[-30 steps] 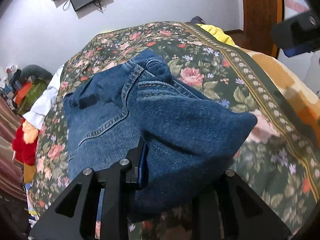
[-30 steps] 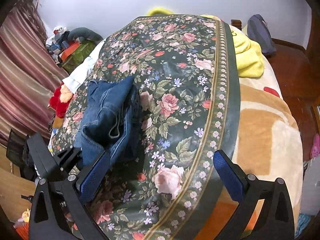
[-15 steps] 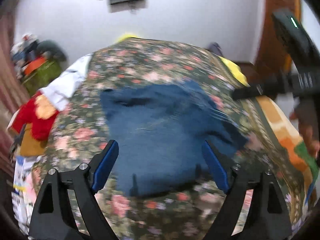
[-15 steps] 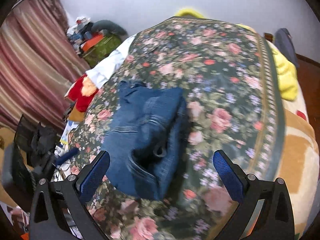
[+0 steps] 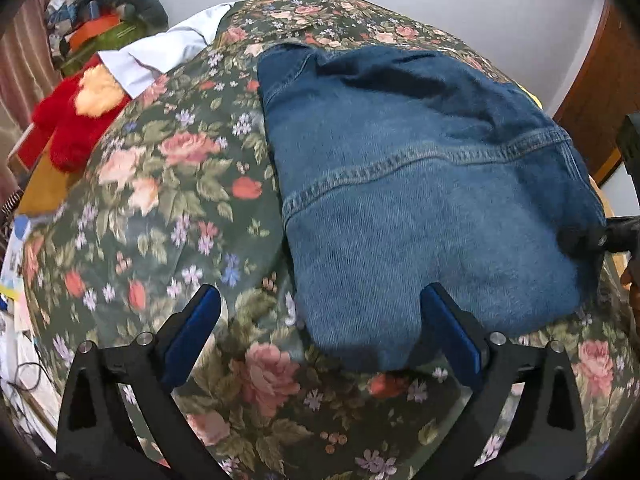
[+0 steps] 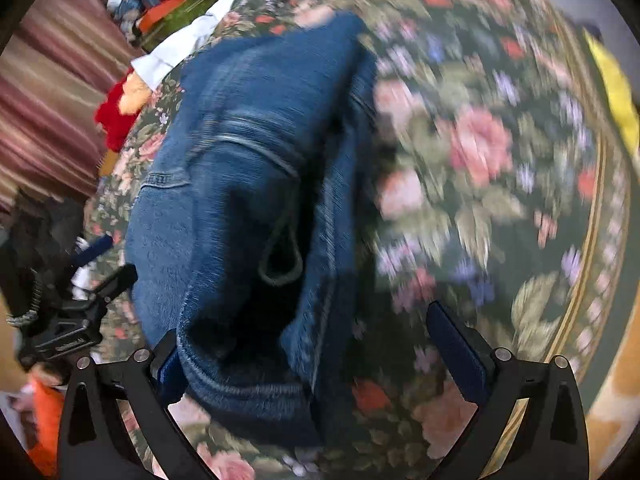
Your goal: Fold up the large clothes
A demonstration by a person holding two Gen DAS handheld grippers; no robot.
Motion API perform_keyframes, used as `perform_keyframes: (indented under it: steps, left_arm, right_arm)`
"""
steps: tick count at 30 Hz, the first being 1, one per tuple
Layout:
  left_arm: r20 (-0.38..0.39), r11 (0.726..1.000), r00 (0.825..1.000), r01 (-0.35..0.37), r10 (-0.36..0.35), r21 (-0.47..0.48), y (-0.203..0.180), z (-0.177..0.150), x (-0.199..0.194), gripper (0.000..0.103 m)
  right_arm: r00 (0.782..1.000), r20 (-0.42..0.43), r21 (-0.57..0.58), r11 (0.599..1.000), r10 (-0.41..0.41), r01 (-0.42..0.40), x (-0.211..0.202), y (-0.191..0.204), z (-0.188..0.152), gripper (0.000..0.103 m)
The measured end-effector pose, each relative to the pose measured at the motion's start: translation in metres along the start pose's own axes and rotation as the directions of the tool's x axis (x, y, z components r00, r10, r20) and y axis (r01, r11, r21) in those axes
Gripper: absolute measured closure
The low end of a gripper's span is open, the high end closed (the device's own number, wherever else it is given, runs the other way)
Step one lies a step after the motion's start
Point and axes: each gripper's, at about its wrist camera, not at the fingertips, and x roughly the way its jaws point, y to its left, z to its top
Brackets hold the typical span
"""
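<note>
A pair of folded blue jeans (image 5: pixel 400 200) lies on the floral bedspread (image 5: pixel 168 200). My left gripper (image 5: pixel 319 296) hovers over the near edge of the jeans with its jaws opening wide. The near corner of the denim lies between the fingers, and the pads do not press on it. In the blurred right wrist view, the jeans (image 6: pixel 248 160) fill the left half over the bedspread (image 6: pixel 480 160). My right gripper (image 6: pixel 302 326) stands open, low over their thick folded end. The denim bulges in front of its left finger.
A red and yellow plush (image 5: pixel 76 120), a white cloth (image 5: pixel 160 52) and a pile of things (image 5: pixel 100 20) sit off the bed's far left. A wooden door (image 5: pixel 592 100) stands at the right. A yellow cloth (image 6: pixel 616 80) lies at the bed's right edge, and striped curtains (image 6: pixel 48 100) hang at the left.
My left gripper let go of the jeans, opened wide and swung round to their near edge. The jeans now lie folded flat. My right gripper came down close over them.
</note>
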Motion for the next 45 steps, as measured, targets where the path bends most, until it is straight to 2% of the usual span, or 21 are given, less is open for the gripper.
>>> perform_keyframes:
  steps: [2,4,7,10,14,18,23,28,32,34,36,41,45]
  left_arm:
    - [-0.018,1.000,1.000,-0.011,0.012,0.026,0.000,-0.004,-0.004,0.002]
    - [-0.015,0.996,0.998,-0.058,0.059,0.065,-0.002,-0.003,-0.012,0.002]
    - [0.041,0.983,0.991,-0.131,0.127,0.125,-0.003,0.006,-0.030,0.002]
    - [0.100,0.987,0.989,-0.121,0.110,0.111,0.003,0.027,-0.046,0.002]
    - [0.123,0.991,0.988,-0.104,0.093,0.085,0.008,0.067,-0.043,0.002]
    - [0.116,0.997,0.993,-0.042,0.035,0.058,0.005,0.111,-0.018,0.002]
    - [0.033,0.999,0.999,0.043,-0.043,0.001,-0.002,0.156,0.043,0.002]
    - [-0.040,0.998,0.999,-0.005,0.003,-0.056,-0.003,0.175,0.103,0.002]
    - [-0.064,0.994,0.997,0.027,-0.034,-0.105,0.004,0.176,0.124,0.001]
    - [-0.052,0.994,0.998,0.029,-0.035,-0.104,0.004,0.175,0.118,0.001]
    - [-0.035,0.997,0.999,-0.009,0.006,-0.082,0.003,0.174,0.105,0.002]
    - [0.043,0.996,0.996,-0.084,0.084,-0.001,0.004,0.165,0.056,0.002]
    - [0.111,0.994,0.989,-0.101,0.097,0.029,0.010,0.156,0.018,0.002]
  right_arm:
    - [1.000,0.010,0.023,0.999,0.027,-0.027,-0.008,-0.009,-0.006,0.000]
    - [1.000,0.014,0.028,1.000,0.001,-0.002,-0.019,-0.009,-0.011,0.000]
    - [0.999,0.035,-0.018,0.999,-0.041,0.041,-0.033,-0.001,-0.014,0.000]
    - [0.996,0.072,-0.068,0.996,-0.052,0.057,-0.053,0.012,-0.009,0.000]
    - [0.987,0.156,-0.083,0.996,-0.030,0.043,-0.074,0.022,0.013,0.000]
    - [0.982,0.190,-0.048,0.999,0.012,-0.003,-0.073,0.027,0.043,0.000]
    - [0.985,0.172,-0.025,1.000,0.021,-0.017,-0.042,0.029,0.081,0.000]
    - [0.996,0.091,0.026,1.000,0.011,-0.013,0.001,0.001,0.095,0.000]
    - [0.994,0.061,0.075,0.993,0.092,-0.096,0.014,-0.031,0.092,0.000]
    - [0.993,0.058,0.097,0.989,0.103,-0.108,0.014,-0.040,0.090,0.000]
    - [0.993,0.057,0.100,0.989,0.101,-0.106,0.010,-0.040,0.088,0.000]
    - [0.995,0.102,0.037,0.999,-0.003,0.000,-0.016,-0.018,0.083,0.000]
    - [0.990,0.143,-0.012,1.000,-0.009,0.011,-0.038,-0.002,0.076,0.000]
